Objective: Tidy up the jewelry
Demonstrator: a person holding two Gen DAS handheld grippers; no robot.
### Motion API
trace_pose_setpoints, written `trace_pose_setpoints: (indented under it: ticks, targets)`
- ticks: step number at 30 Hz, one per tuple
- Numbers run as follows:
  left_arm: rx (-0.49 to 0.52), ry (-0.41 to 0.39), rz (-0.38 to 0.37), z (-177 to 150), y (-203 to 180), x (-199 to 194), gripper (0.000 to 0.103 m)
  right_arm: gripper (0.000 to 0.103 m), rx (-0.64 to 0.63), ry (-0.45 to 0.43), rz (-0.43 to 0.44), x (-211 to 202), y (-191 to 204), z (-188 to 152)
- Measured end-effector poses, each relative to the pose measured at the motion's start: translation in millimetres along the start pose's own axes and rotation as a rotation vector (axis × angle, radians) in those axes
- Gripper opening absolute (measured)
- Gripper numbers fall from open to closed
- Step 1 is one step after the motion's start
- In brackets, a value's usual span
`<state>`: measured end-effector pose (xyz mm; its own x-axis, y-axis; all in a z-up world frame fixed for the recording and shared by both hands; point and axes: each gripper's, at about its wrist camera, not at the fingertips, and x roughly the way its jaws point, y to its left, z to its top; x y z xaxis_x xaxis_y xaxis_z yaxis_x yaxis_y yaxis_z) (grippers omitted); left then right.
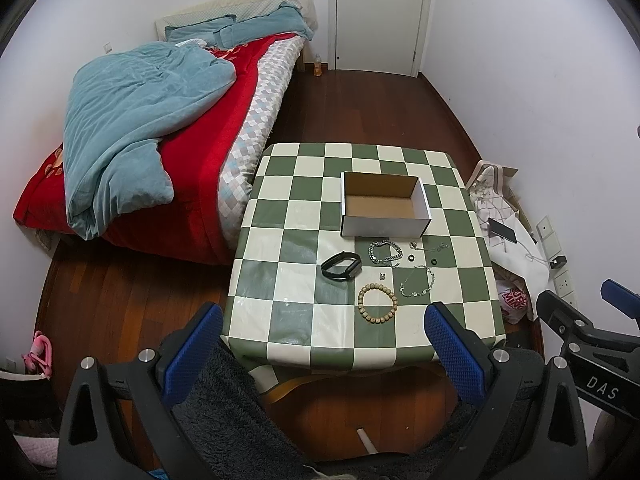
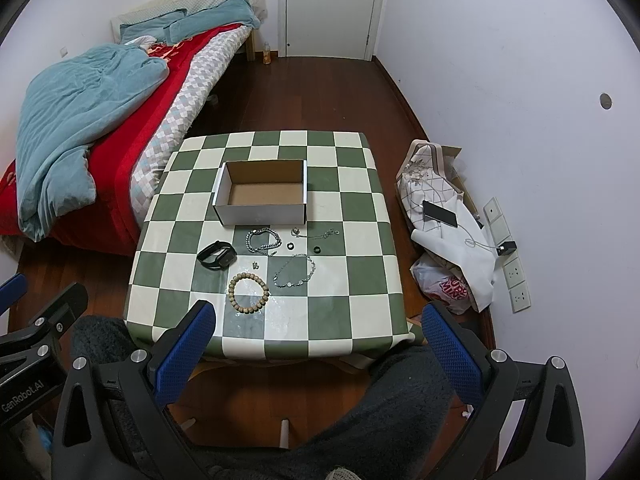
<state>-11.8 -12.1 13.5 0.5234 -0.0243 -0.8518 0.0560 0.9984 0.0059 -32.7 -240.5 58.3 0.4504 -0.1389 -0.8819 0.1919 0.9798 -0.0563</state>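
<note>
1. Above the near edge of the checkered surface (image 1: 276, 216), the left tongs (image 1: 324, 344) hang level, blue pads spread wide, gripping nothing.
2. Alongside, the right tongs (image 2: 320, 344) hold the same forward-facing pose, likewise spread and empty, over the seated person's dark-trousered knees.
3. An open cardboard box (image 2: 262, 210) sits mid-surface, long axis running left to right, its brown floor bare.
4. Just in front of the box lies a coiled silver chain bracelet (image 2: 262, 241), with a thin chain (image 2: 320, 235) stretched sideways to its right.
5. A black fitness band (image 2: 217, 255) rests to the left, its looped strap lying flat and its long axis angled slightly.
6. Two small dark rings (image 2: 290, 245) and (image 2: 317, 249) sit apart between the chains.
7. Nearest the tongs, a wooden bead bracelet (image 2: 248, 293) lies in a flat circle, just beside a looped silver necklace (image 2: 295, 271).
8. A bed (image 1: 192, 168) with a blue quilt stands to the left.
</note>
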Motion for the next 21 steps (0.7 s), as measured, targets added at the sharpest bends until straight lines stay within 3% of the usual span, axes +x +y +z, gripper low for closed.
trace_pose_setpoints:
  ticks: [14,21]
  targets:
    - [-0.005,-0.01,0.022,2.0,-0.5,2.6,0.103,0.103,0.014,-0.007,0.003,1.1,-0.7,1.8]
    - [-0.003,0.004,0.123,30.1,-5.7,57.9,0.103,0.103,0.084,0.005,-0.01,39.4,-15.9,15.0]
